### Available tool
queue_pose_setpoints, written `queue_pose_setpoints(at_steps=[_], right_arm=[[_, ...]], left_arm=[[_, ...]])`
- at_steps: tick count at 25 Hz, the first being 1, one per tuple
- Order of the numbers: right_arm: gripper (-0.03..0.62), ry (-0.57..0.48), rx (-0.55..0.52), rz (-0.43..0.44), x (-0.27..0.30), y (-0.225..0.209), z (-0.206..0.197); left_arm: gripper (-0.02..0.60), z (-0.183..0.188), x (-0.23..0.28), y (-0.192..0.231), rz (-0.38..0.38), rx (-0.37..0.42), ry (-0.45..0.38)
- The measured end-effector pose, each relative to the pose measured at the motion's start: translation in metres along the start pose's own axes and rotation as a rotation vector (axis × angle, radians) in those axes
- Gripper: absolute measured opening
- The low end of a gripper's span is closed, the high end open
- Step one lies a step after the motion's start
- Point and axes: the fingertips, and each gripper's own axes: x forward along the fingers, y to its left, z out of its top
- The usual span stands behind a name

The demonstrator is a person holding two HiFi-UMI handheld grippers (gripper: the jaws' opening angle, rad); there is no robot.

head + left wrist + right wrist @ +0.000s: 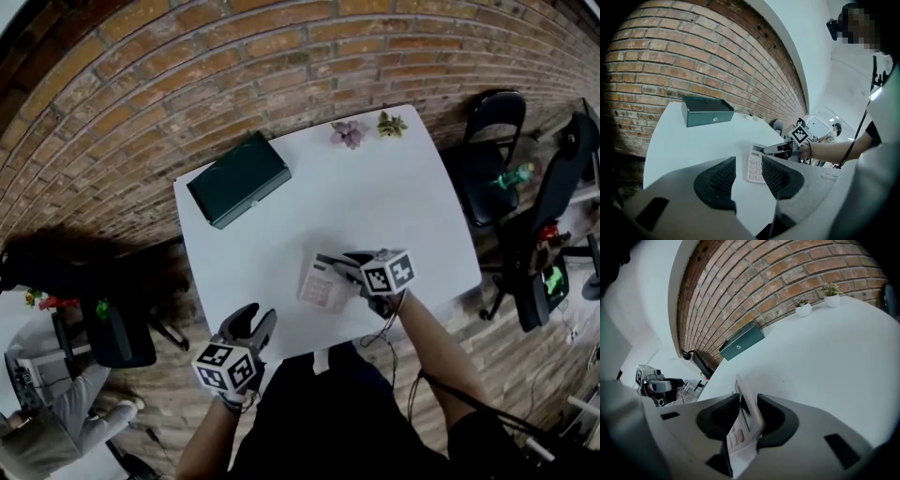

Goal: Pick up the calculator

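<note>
**Grasp set on the calculator, lift not yet made**

The dark green box (pixel 239 178) at the far left of the white worktop (pixel 394 197) serves as the landmark. The calculator (pixel 321 283) sits well apart from it, nearer the person and off to the box's right. The right gripper (pixel 345 266) is at the edge of the calculator that faces away from the box.

In the right gripper view the calculator stands on edge between the two fingers (pixel 774 414), a little askew. Both pads appear to press on its faces, so this reads as a grip taken rather than an approach. From the head view I cannot tell whether the calculator rests flat on the worktop or has one edge raised.

The left gripper (pixel 255 323) hangs at the near edge of the worktop, farther from the box than the calculator is. Its fingers are parted with nothing between them, and the calculator shows only in the distance through the gap.

The step in hand looks like securing the pinch. The next move would call for a steady upward lift, with the hold kept firm because the thin, slanted body could pivot or slide out.
</note>
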Motion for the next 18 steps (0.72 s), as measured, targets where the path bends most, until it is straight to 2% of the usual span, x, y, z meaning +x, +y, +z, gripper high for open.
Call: queue_pose_setpoints(at_steps=[3, 9, 18], right_arm=[[0.078, -0.019, -0.022, 0.013, -0.008, 0.012, 0.002], [0.052, -0.094, -0.031, 0.000, -0.025, 0.040, 0.004], [0.051, -0.208, -0.192, -0.123, -0.064, 0.080, 0.015]], left_arm=[[0.172, 0.000, -0.004, -0.001, -0.002, 0.001, -0.007], [0.172, -0.002, -0.013, -0.009, -0.016, -0.001, -0.019], [0.172, -0.002, -0.027, -0.024, -0.044, 0.029, -0.042]])
